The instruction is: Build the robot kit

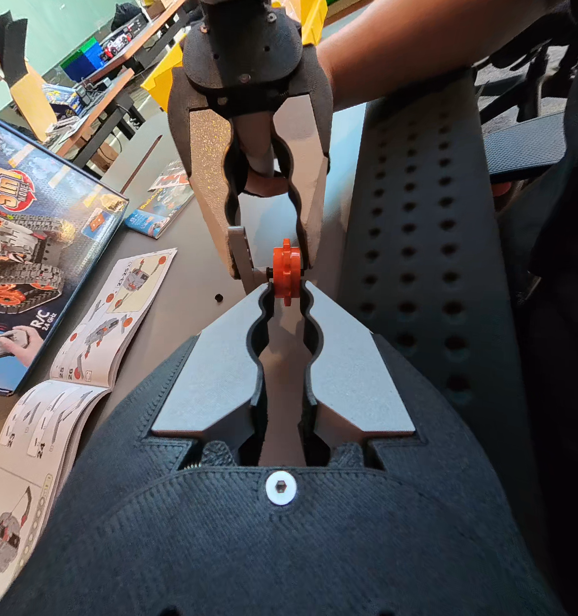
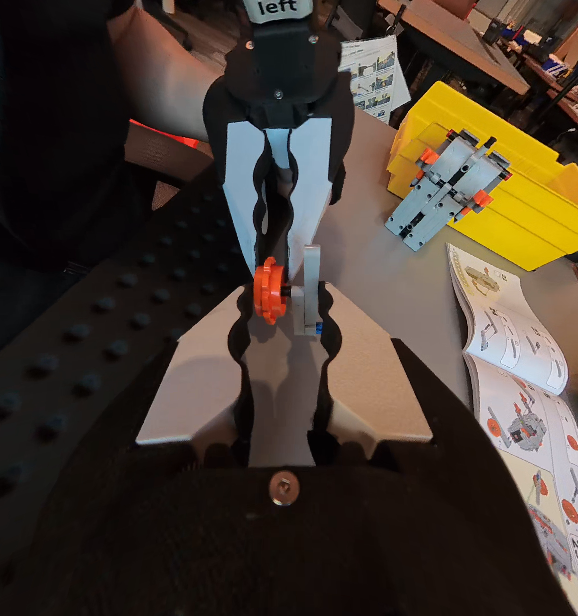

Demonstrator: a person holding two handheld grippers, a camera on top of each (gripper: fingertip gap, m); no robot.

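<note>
An orange gear [image 1: 286, 266] sits on a short black axle [image 1: 268, 270] that runs into an upright grey beam [image 1: 242, 253]. My left gripper [image 1: 287, 288] is shut on the gear's two faces. My right gripper [image 1: 272, 268] comes from the opposite side and spans the whole piece, one finger against the beam, the other beside the gear. In the right wrist view, my right gripper [image 2: 284, 291] holds the grey beam [image 2: 311, 276] against its right finger, with the gear [image 2: 267, 295] near its left finger. A blue pin [image 2: 318, 329] sticks out of the beam's base. The left gripper [image 2: 272, 270] pinches the gear from above.
An open instruction booklet [image 1: 114, 316] [image 2: 514, 366] lies on the grey table, with a toy kit box [image 1: 31, 233] and a second booklet [image 1: 161, 206] beyond it. A grey built assembly [image 2: 447, 186] leans on a yellow bin [image 2: 531, 233]. A black perforated chair back [image 1: 414, 233] stands close by. My two grippers' fingertips are within a few centimetres of each other.
</note>
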